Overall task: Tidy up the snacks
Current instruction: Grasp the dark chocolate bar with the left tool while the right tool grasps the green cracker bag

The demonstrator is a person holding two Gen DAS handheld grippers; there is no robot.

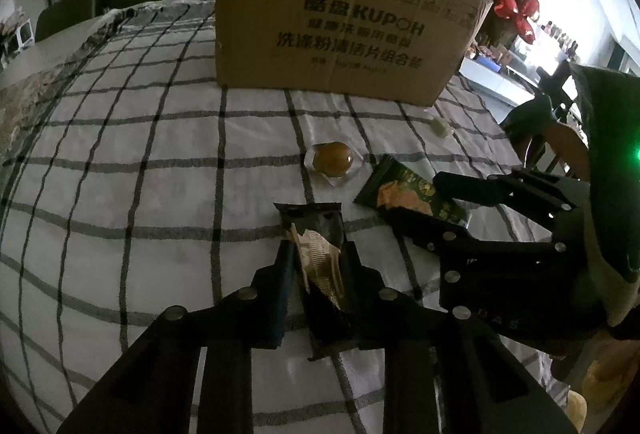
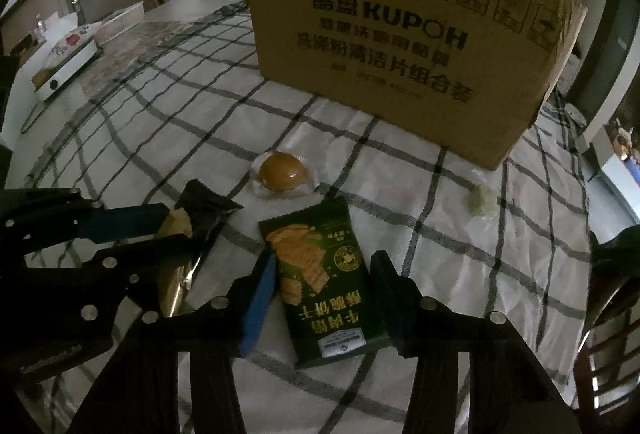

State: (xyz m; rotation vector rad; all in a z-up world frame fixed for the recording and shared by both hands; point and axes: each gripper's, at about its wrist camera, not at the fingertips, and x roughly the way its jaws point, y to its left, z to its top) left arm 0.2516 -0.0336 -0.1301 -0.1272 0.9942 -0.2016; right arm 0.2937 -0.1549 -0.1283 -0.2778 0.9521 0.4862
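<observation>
The green cracker packet (image 2: 326, 280) lies flat on the checked cloth (image 2: 460, 274), right between the fingers of my right tongs (image 2: 324, 298), its long axis running from about five o'clock near me to eleven o'clock away from me, nearly in line with the way the tongs point. The blue pad (image 2: 260, 298) stands just beside its left long edge and the dark finger just beside its right one; I cannot see either pressing yet, so I judge these tongs narrow but not gripping. That is what the coming move turns on: the squeeze goes across the packet's short width. At nine o'clock from it, my left tongs (image 1: 316, 266) are clamped on the dark wrapper (image 1: 320, 254), whose long axis points to twelve o'clock out of them. At eleven o'clock past the green packet sits the sealed brown egg (image 2: 282, 171), at two o'clock a small pale sweet (image 2: 482, 202), and beyond both, from twelve to one o'clock, stands the cardboard box (image 2: 400, 46), where I expect the snacks belong.
</observation>
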